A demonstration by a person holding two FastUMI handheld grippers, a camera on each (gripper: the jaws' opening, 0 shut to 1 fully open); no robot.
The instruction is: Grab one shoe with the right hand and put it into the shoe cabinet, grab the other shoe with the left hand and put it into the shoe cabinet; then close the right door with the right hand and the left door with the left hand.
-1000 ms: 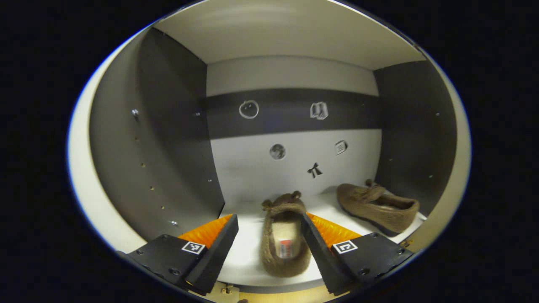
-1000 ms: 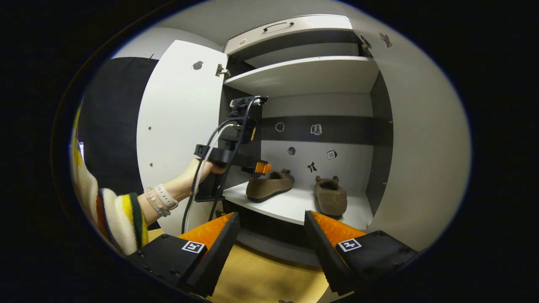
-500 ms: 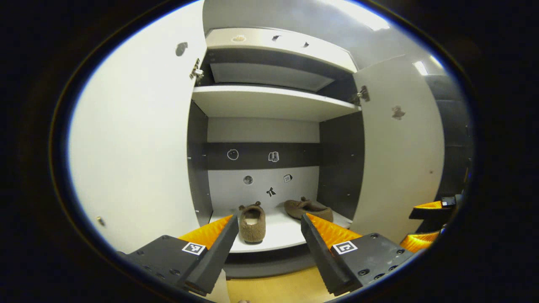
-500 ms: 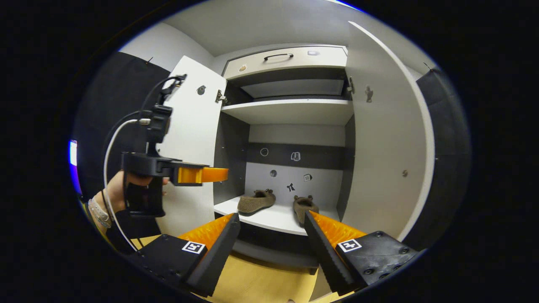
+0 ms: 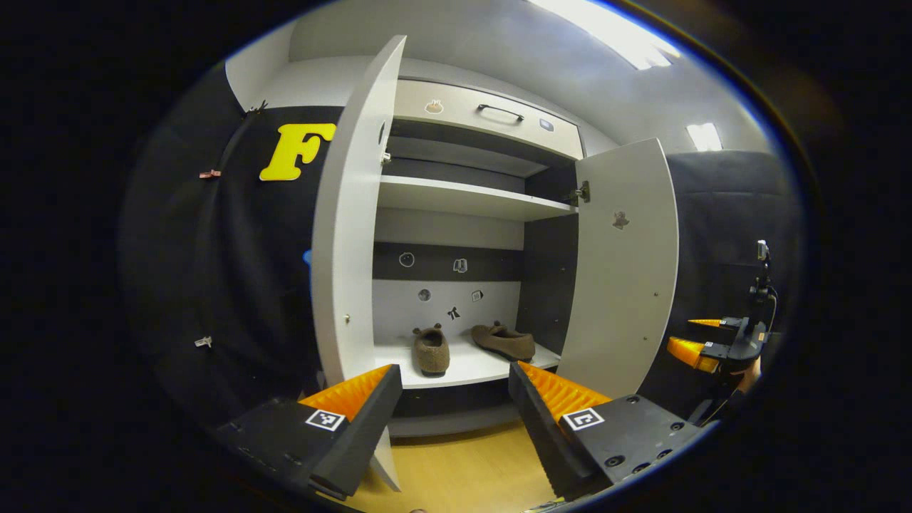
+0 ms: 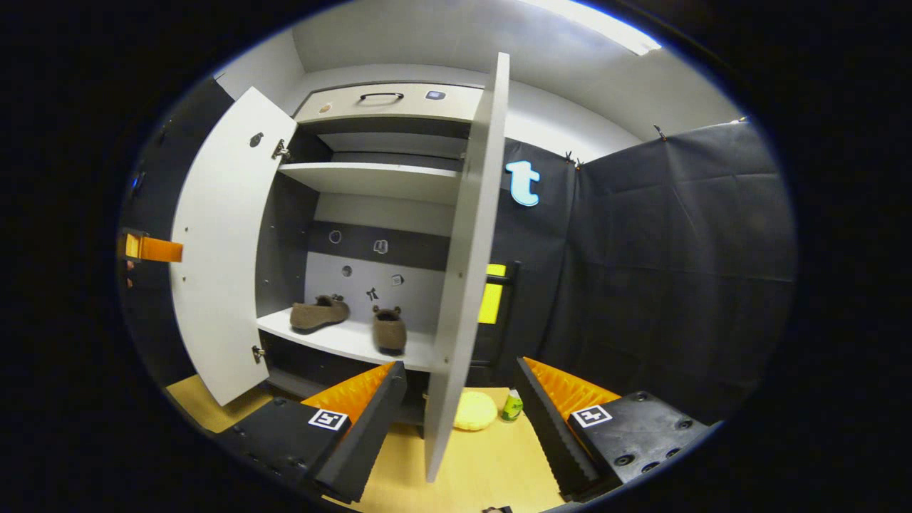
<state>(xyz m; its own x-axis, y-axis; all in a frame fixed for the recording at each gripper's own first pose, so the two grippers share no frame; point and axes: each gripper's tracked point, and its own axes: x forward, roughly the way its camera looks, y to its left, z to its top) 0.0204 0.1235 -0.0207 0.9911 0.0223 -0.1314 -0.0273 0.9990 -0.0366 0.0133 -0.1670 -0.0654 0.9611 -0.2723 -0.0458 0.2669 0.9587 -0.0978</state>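
Observation:
Two brown fuzzy shoes lie on the lower shelf [image 5: 463, 370] of the white shoe cabinet, one toe-away [image 5: 431, 350], the other sideways [image 5: 504, 340]; the right gripper view shows them too [image 6: 319, 313] [image 6: 390, 330]. Both doors stand open: the left door [image 5: 349, 271] [image 6: 221, 249] and the right door [image 5: 620, 271] [image 6: 467, 271]. My left gripper [image 5: 456, 381] is open and empty, well back from the cabinet. My right gripper [image 6: 459, 367] is open; the right door's free edge lines up with the gap between its fingers. It also appears far right [image 5: 702, 342].
An upper shelf [image 5: 463, 198] and a drawer with a handle [image 5: 499, 112] sit above the shoes. On the wooden floor [image 6: 491, 456] beside the cabinet lie a yellow round object [image 6: 475, 411] and a green can [image 6: 511, 406]. A black and yellow frame [image 6: 499, 299] stands behind the right door.
My left gripper let go of a shoe on the shelf and pulled far back out of the cabinet. My right gripper drew back and swung right, in line with the right door's edge.

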